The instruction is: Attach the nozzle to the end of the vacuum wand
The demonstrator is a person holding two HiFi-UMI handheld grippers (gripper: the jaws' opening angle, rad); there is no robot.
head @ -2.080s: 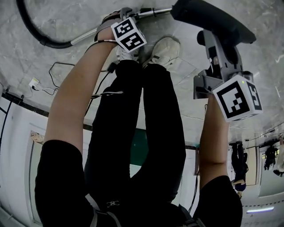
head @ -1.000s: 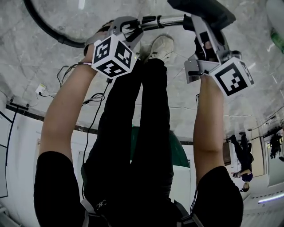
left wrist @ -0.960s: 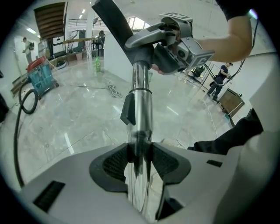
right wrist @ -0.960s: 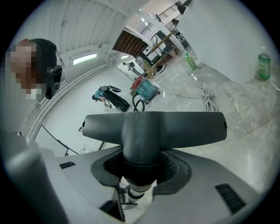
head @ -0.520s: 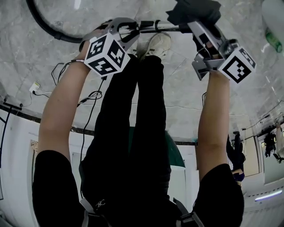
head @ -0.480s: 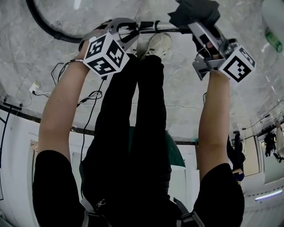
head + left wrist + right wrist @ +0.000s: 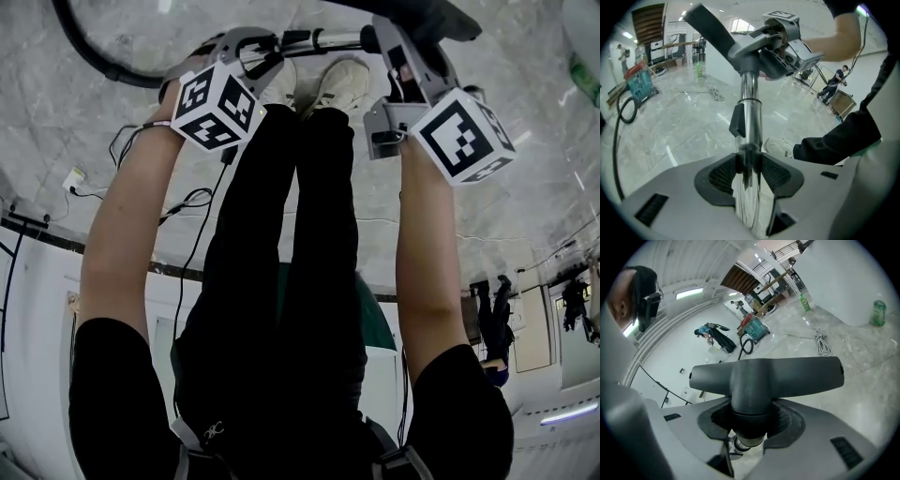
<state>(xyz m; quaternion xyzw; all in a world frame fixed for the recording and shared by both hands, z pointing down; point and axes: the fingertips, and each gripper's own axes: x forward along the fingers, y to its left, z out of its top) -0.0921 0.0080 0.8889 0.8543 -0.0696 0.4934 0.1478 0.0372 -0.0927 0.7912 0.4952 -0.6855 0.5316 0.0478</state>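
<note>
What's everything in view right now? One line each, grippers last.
dark grey T-shaped plastic nozzle: 1, grey, at the wand's tip
chrome metal vacuum wand: 1, silver, between both grippers
black hose: 1, black, on the floor
green bottles: 2, green, on the floor
white cord: 1, white, floor
teal cart: 1, teal, background
white sneaker: 1, white, below the wand
left gripper: 1, grey, shut on the wand
right gripper: 1, grey, shut on the nozzle

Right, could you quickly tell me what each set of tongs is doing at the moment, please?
Left tongs: closed on the vacuum wand.
Right tongs: closed on the nozzle, at its neck.
</note>
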